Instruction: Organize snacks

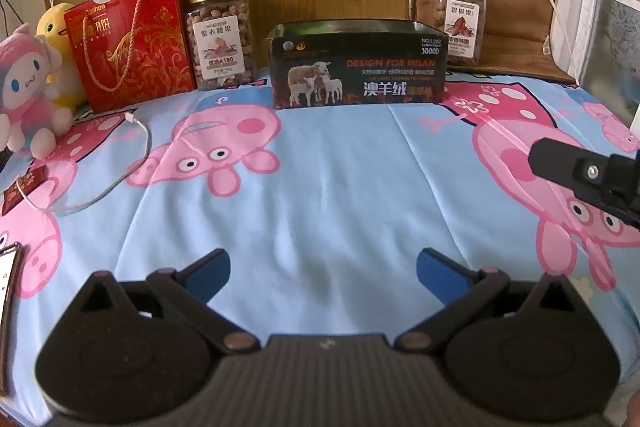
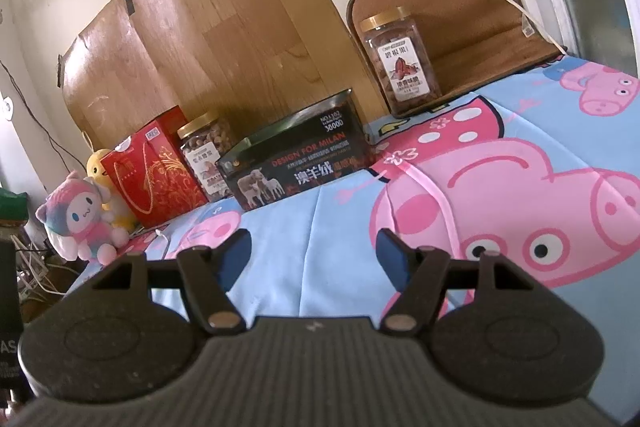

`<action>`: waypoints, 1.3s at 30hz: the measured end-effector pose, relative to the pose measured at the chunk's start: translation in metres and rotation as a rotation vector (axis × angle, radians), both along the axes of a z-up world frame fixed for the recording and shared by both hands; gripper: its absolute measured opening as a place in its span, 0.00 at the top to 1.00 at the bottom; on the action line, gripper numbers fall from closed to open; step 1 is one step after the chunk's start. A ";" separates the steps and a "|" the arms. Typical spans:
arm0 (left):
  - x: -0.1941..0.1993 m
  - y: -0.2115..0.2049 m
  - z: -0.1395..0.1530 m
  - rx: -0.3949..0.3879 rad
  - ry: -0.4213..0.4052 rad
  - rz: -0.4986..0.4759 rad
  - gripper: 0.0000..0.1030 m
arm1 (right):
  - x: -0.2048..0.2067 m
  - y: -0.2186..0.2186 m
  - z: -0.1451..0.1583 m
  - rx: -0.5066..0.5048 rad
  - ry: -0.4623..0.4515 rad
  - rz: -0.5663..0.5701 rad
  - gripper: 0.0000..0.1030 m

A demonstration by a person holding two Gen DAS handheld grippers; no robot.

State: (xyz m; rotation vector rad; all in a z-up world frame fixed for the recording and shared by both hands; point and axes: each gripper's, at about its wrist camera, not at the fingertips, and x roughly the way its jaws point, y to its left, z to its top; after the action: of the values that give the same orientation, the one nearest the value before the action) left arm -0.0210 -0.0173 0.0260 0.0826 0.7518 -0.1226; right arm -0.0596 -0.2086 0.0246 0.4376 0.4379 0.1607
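target: pecan jar point(image 2: 400, 61), upright, back right of the box point(image 2: 296, 163)
nearer: right tool point(image 2: 314, 253), jaws apart, empty
left tool point(image 1: 323, 269): apart too, empty

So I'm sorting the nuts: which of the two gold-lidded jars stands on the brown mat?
The pecan jar at right, alone on the brown mat; the other jar stands beside the red gift box.

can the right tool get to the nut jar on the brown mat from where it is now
Probably yes. The right tool is open and empty, and only bare bedsheet lies between it and the nut jar on the brown mat. The black box stands off to the left.
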 end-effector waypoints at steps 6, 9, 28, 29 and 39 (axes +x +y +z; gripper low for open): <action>-0.003 0.004 0.003 -0.009 -0.003 0.016 0.00 | 0.000 0.001 0.001 -0.001 0.002 0.003 0.31; -0.003 0.006 0.003 -0.009 -0.001 0.023 0.00 | 0.000 0.002 0.001 -0.002 0.002 0.005 0.31; 0.001 0.007 -0.001 -0.006 0.040 0.025 0.00 | 0.001 0.003 -0.001 0.000 0.010 0.003 0.27; 0.002 0.007 -0.003 -0.006 0.048 0.025 0.00 | 0.001 0.003 -0.001 0.000 0.012 0.004 0.27; 0.007 0.010 -0.012 -0.015 0.098 0.039 0.00 | 0.003 0.011 -0.009 -0.001 0.045 0.029 0.26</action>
State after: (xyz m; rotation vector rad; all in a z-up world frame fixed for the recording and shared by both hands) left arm -0.0142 -0.0069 0.0143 0.0479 0.8495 -0.0959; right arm -0.0568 -0.1980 0.0160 0.4346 0.4889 0.1792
